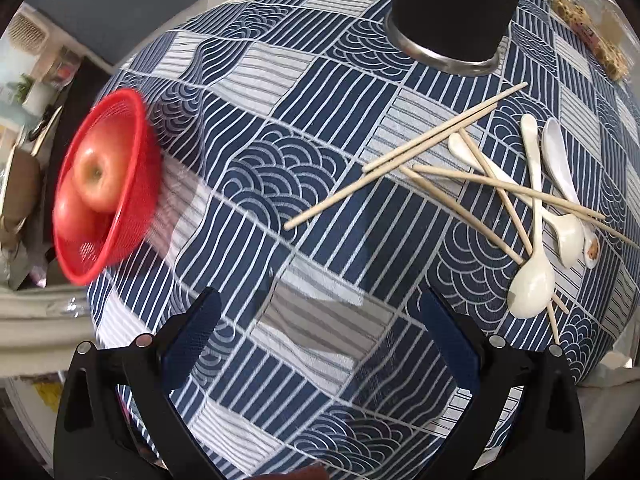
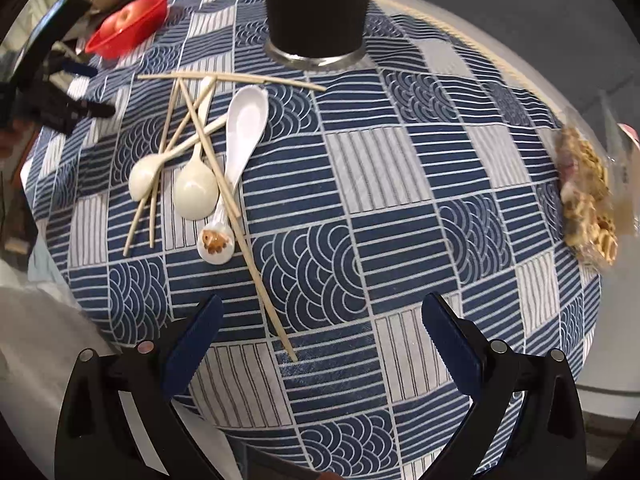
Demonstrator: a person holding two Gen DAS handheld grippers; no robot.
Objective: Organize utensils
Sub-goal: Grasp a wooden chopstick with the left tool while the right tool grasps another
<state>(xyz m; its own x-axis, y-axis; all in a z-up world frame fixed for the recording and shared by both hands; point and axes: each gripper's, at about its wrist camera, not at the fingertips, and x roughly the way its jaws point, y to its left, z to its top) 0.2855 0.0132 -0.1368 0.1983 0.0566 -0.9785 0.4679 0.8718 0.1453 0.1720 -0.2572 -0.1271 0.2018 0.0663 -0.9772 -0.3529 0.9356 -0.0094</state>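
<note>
1. Wooden chopsticks (image 2: 224, 168) lie crossed in a loose heap with the spoons (image 2: 196, 188) on the patterned cloth (image 2: 400, 184) of the desk, just in front of the black holder (image 2: 318, 8) with its metal rim; in the right wrist view the heap sits left of centre.
2. One long chopstick (image 2: 272, 304) runs out of the heap toward the right tongs (image 2: 320, 344), its tip ending between the spread fingers but apparently short of them.
3. Both the right tongs and the left tongs (image 1: 320, 332) stand wide apart and grip nothing; the left pair hangs over bare cloth, the heap off to its right.
4. Risk: sticks and spoons overlap, so lifting one piece may drag or flick its neighbours, perhaps off the desk edge.
5. Thin round sticks could roll or pivot between the pads if pinched near an end.
6. A small painted spoon (image 2: 216, 244) lies partly under a white one; whether it is pinned is hard to tell.
7. Farther out, a red basket (image 1: 104, 184) with apples sits at the far left, well apart.
</note>
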